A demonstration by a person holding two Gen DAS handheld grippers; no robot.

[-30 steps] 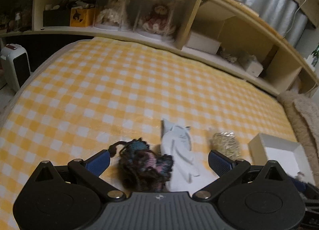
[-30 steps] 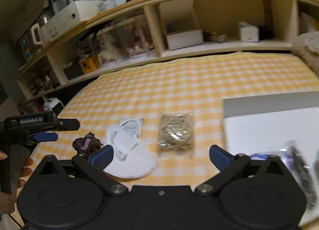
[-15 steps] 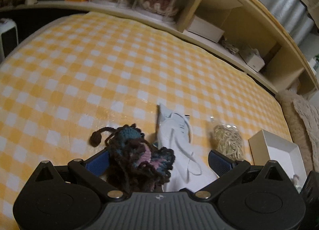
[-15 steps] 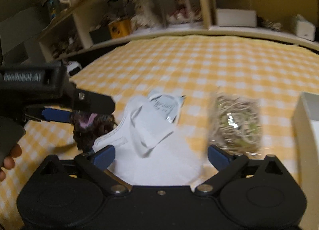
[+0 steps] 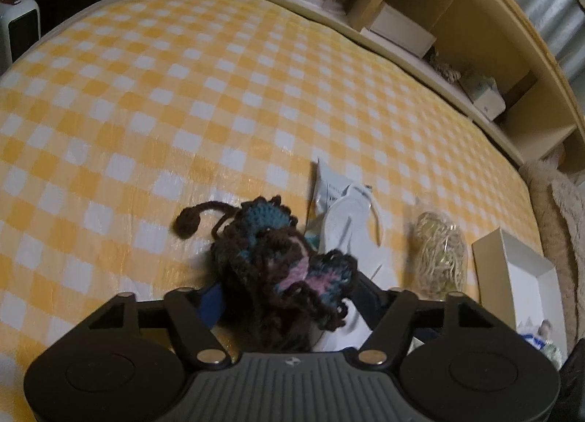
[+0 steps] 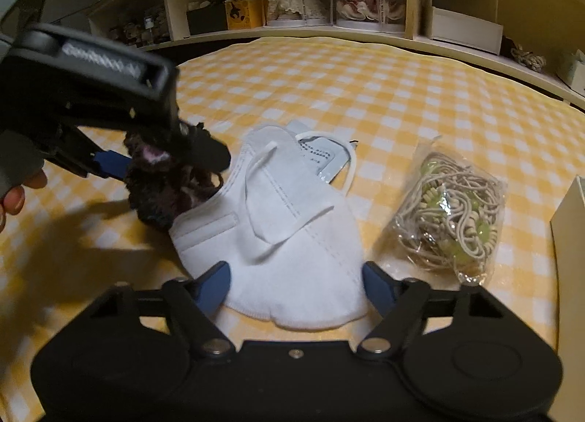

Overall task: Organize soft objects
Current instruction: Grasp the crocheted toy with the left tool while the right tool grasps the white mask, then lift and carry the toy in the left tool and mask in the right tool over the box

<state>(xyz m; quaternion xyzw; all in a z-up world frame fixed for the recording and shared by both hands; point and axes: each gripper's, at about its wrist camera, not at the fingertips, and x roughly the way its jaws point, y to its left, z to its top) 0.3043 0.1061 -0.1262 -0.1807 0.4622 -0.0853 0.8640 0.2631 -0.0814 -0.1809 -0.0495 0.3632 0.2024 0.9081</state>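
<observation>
A dark crocheted piece with blue and pink patches (image 5: pixel 278 257) lies on the yellow checked cloth (image 5: pixel 182 93), between the fingers of my left gripper (image 5: pixel 289 297), which is shut on it. It also shows in the right wrist view (image 6: pixel 164 184), gripped by the left gripper (image 6: pixel 161 162). A white face mask (image 6: pixel 285 232) lies beside it, between the open fingers of my right gripper (image 6: pixel 296 283). A clear bag of cords (image 6: pixel 453 217) lies right of the mask.
A white open box (image 5: pixel 526 275) stands at the right edge of the cloth, with small items in it. Wooden shelves (image 6: pixel 365 30) with dolls in clear cases and boxes run along the back. A white heater (image 5: pixel 18 27) stands at far left.
My left gripper has closed in on the crocheted piece and shut on it. My right gripper has swung left from the box and now straddles the mask.
</observation>
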